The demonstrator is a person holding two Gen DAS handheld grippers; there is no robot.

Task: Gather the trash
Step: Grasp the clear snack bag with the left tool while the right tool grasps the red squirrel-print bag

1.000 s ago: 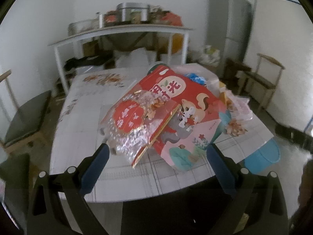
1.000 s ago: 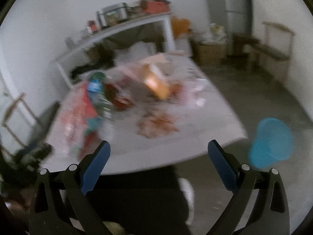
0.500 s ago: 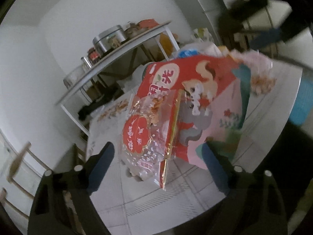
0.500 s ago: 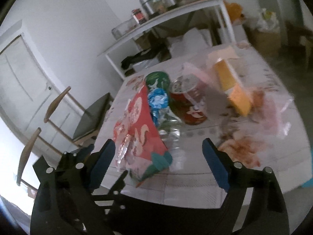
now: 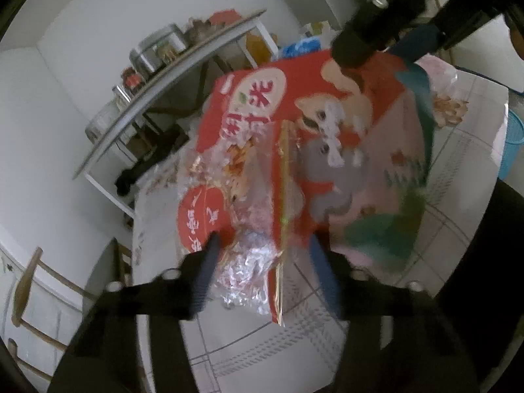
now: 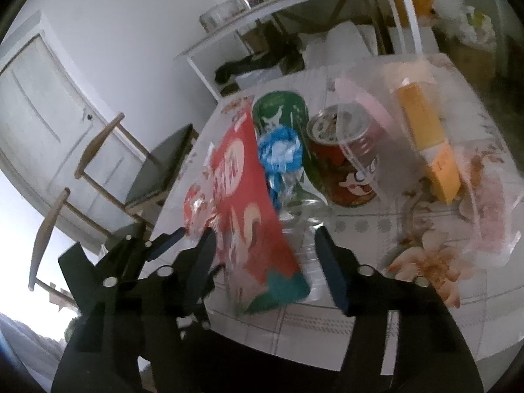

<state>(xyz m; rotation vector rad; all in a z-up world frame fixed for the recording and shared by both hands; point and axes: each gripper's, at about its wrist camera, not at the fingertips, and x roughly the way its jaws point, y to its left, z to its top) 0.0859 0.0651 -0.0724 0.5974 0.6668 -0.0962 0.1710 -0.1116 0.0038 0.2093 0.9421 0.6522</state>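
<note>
A large red and pink paper bag with a cat print stands on the white tiled table. A clear plastic wrapper with a red round label leans against it. My left gripper is open, its fingers on either side of the wrapper's lower end. My right gripper is open, its fingers on either side of the bag's lower edge. The left gripper shows at the left of the right wrist view.
Behind the bag stand a green can, a red can, a crumpled blue wrapper and an orange box in clear plastic. A blue bin stands on the floor. Chairs are at the left. A shelf is behind.
Both grippers have moved in close to the bag. The left gripper's fingers have narrowed around the clear wrapper. The right gripper's fingers have come around the bag's edge.
</note>
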